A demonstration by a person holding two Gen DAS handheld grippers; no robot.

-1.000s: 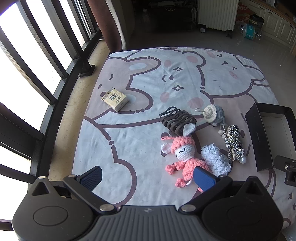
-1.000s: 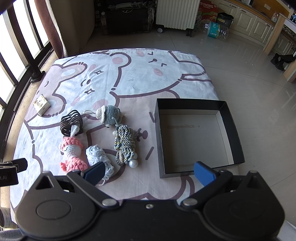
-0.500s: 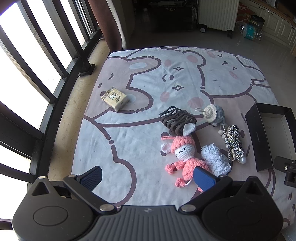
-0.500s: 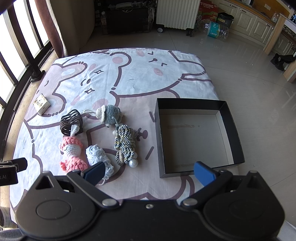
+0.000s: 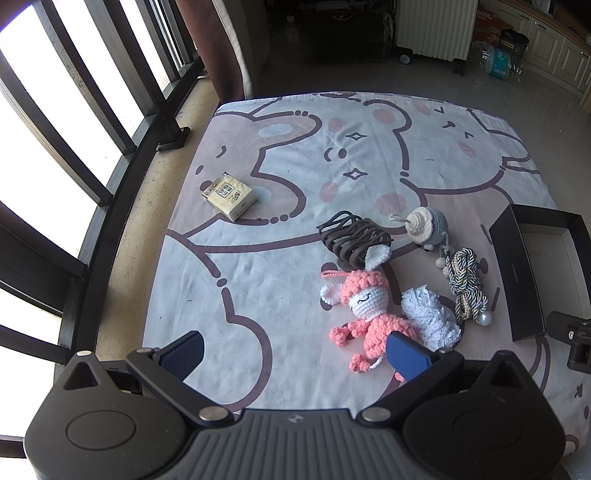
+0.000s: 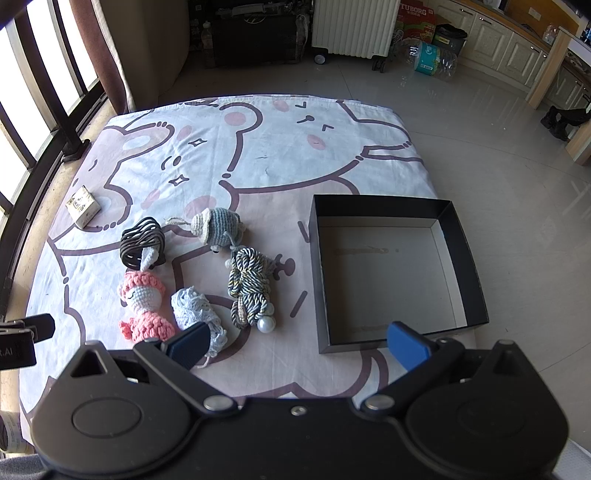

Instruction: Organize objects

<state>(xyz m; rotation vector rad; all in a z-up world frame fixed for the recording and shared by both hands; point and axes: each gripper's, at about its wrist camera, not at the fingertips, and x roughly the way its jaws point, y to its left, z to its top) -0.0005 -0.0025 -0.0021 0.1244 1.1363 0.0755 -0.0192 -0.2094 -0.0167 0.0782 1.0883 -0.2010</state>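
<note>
On a bear-print cloth lie a pink crochet doll (image 5: 364,310) (image 6: 144,306), a white crochet piece (image 5: 430,319) (image 6: 195,312), a striped cord bundle with a pearl (image 5: 465,286) (image 6: 251,286), a grey-blue crochet toy (image 5: 426,225) (image 6: 219,227), a dark hair claw (image 5: 351,240) (image 6: 142,240) and a tissue pack (image 5: 229,195) (image 6: 83,205). An empty black box (image 6: 461,258) (image 5: 515,269) stands to their right. My left gripper (image 5: 295,350) is open and empty, near the doll. My right gripper (image 6: 297,341) is open and empty, near the box's front edge.
The cloth (image 5: 258,277) covers a low table. A window railing (image 5: 74,166) runs along the left. A white radiator (image 6: 352,26) and a dark cabinet stand at the back on the tiled floor (image 6: 517,147). Each gripper's body shows at the edge of the other's view.
</note>
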